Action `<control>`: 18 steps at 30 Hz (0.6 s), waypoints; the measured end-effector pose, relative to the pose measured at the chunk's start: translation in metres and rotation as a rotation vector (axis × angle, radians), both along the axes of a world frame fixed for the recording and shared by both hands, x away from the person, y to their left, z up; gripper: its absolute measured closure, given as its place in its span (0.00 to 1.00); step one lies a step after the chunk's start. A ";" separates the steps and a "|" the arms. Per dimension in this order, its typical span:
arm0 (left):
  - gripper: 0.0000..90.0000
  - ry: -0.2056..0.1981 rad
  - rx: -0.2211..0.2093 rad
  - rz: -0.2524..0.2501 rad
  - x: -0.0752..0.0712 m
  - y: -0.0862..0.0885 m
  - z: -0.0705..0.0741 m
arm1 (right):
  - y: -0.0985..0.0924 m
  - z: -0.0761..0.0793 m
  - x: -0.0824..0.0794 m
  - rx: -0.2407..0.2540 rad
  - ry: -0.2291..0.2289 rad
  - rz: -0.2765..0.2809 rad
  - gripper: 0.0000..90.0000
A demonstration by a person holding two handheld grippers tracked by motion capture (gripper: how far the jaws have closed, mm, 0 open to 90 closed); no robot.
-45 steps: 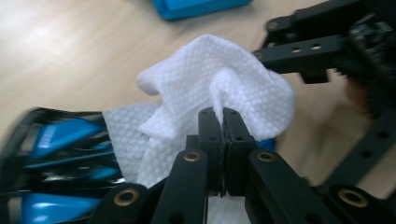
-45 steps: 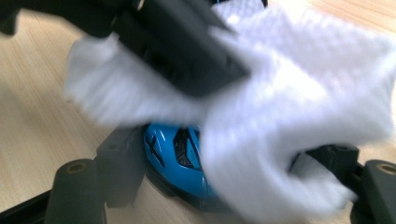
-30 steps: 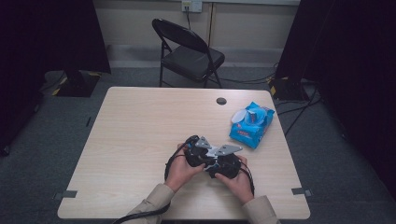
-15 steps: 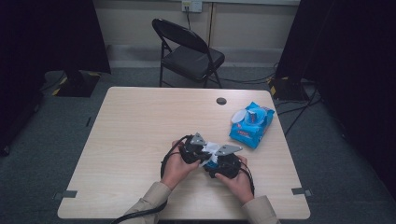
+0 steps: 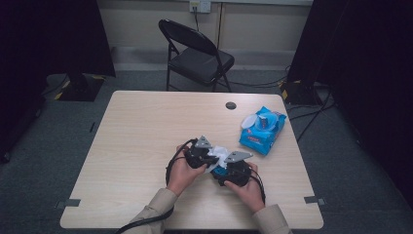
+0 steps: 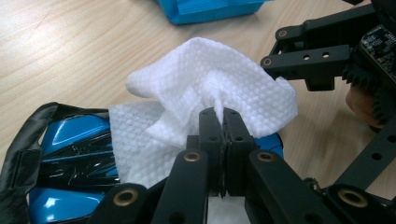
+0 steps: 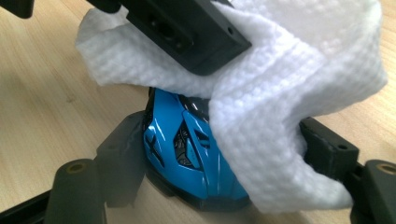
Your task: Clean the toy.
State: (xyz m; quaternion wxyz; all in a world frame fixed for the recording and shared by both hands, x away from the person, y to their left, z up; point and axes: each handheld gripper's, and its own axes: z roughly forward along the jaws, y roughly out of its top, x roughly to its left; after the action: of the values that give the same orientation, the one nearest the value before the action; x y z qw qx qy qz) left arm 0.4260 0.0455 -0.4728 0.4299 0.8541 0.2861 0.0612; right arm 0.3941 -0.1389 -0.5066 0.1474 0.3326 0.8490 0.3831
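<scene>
Near the counter (image 5: 146,146) front, the blue toy (image 7: 187,154) is clamped between wide right jaws while the wipe (image 6: 205,88), pinched in shut left jaws, is best rubbed gently across it.

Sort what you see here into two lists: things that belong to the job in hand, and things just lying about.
In the job:
- white wipe, pinched in the left tongs
- blue toy car, gripped between the right tongs
- table they work over

Lying about:
- blue wipes packet at the table's right
- folding chair beyond the table
</scene>
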 end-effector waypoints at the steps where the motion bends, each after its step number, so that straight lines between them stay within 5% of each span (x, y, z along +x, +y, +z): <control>1: 0.98 -0.001 -0.002 0.004 0.000 0.001 0.000 | 0.000 0.000 0.000 0.000 0.000 0.000 0.29; 18: 0.98 -0.022 0.001 0.108 0.015 0.026 0.001 | 0.000 0.000 0.000 0.000 0.000 0.000 0.29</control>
State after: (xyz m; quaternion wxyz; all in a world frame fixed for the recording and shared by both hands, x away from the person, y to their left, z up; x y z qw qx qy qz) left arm 0.4412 0.0718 -0.4721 0.4289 0.8369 0.3268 0.0939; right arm 0.3941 -0.1389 -0.5066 0.1475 0.3325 0.8491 0.3831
